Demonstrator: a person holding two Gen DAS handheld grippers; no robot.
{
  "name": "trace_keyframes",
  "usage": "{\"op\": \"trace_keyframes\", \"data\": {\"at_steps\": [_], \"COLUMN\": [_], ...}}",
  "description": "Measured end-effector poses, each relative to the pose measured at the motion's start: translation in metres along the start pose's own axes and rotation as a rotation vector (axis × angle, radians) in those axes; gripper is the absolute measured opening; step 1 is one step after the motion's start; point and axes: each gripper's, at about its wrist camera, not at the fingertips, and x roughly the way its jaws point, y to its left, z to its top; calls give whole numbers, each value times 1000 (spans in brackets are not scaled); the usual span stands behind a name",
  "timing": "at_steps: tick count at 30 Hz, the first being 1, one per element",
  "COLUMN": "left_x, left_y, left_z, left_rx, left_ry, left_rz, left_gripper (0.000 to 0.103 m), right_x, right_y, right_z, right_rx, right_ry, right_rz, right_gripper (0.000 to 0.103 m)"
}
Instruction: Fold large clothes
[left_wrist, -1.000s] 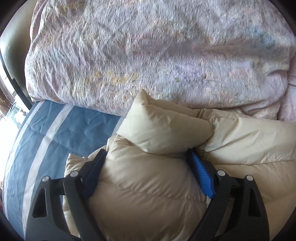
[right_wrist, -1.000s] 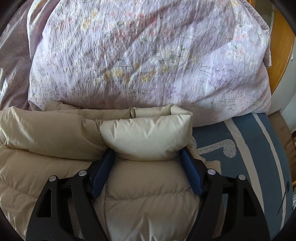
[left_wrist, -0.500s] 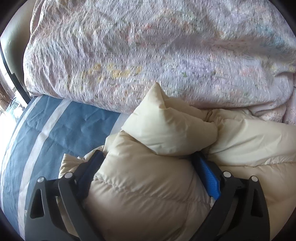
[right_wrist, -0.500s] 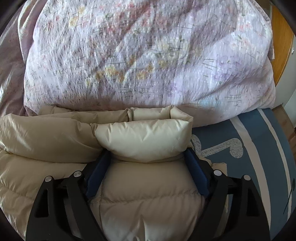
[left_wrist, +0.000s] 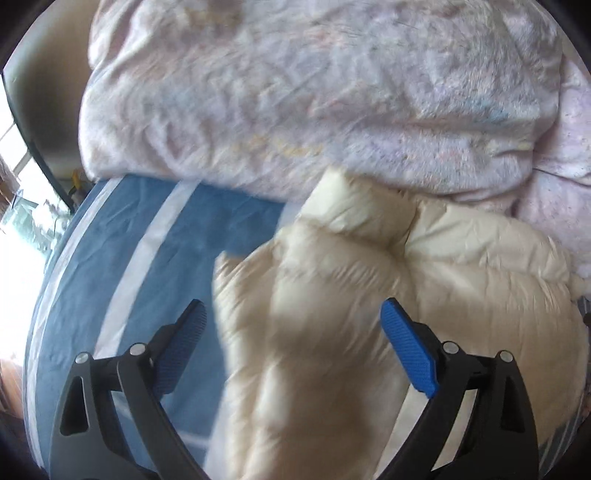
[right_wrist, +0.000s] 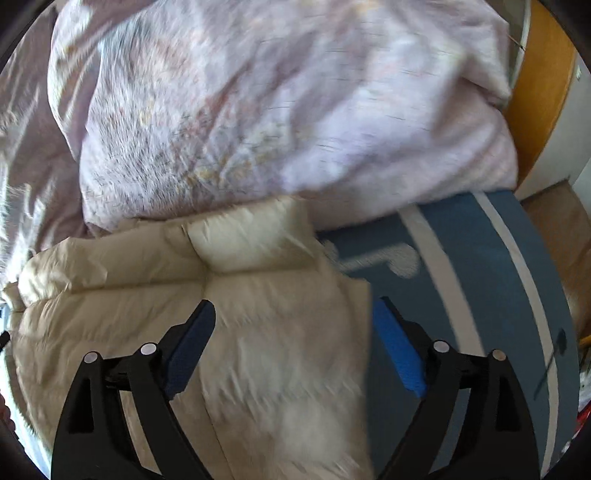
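A cream puffer jacket (left_wrist: 461, 266) lies folded on the bed, its rolled top edge against the pink duvet. My left gripper (left_wrist: 293, 304) hovers above the jacket's left part. It is open, and its blue pads (left_wrist: 406, 347) are clear of the fabric. In the right wrist view the same jacket (right_wrist: 110, 295) fills the lower left. My right gripper (right_wrist: 293, 304) hangs over its right edge. Its jaws are opening, and the jacket lies below the gap without the pads (right_wrist: 397, 347) pressing on it. Both views are blurred by motion.
A bulky pink floral duvet (left_wrist: 295, 110) (right_wrist: 277, 110) is heaped just behind the jacket. The blue bedcover with white stripes (left_wrist: 122, 258) (right_wrist: 480, 266) shows on either side. A bright window (left_wrist: 14, 206) is at the far left and a wooden panel (right_wrist: 539, 92) at the far right.
Both grippers have let go of the jacket's folded top edge and drawn back and upward. Their pads, earlier sunk into the padding, now stand free above it.
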Motion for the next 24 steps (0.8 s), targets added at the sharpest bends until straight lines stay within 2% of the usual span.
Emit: {"op": "trace_keyframes", "data": {"at_steps": [5,9,14,17,19,20,21,22,24], "left_x": [1,4,9,10,8,8,6,3,-2], "left_y": [39,49,57,63,63,64,63,63,61], "left_z": [-28,-48,-66,-77,-83,-86,-89,-95,-99], "left_rx": [-45,-97,-165,-215,-249,-258,-265,-278,-299], "left_ry": [79,123,161,170,164,161,158,160,158], "left_rz": [-26,-90,-163,-204,-234,-253,-265,-290,-311], "left_gripper": [94,92,84,78,74,68,64,54,45], "right_x": [3,18,37,42,43,45,47,38,32], "right_y": [-42,-65,-84,-90,-93,-95,-98,-99,-102], "right_z": [-20,-37,-51,-60,-63,-64,-65,-77,-91], "right_rx": [78,153,246,281,297,317,349,376,436], "right_ry": [114,213,283,297,291,290,292,296,285], "right_rz": [59,136,219,265,284,290,314,332,359], "right_gripper": [89,89,89,84,79,73,62,58,40]}}
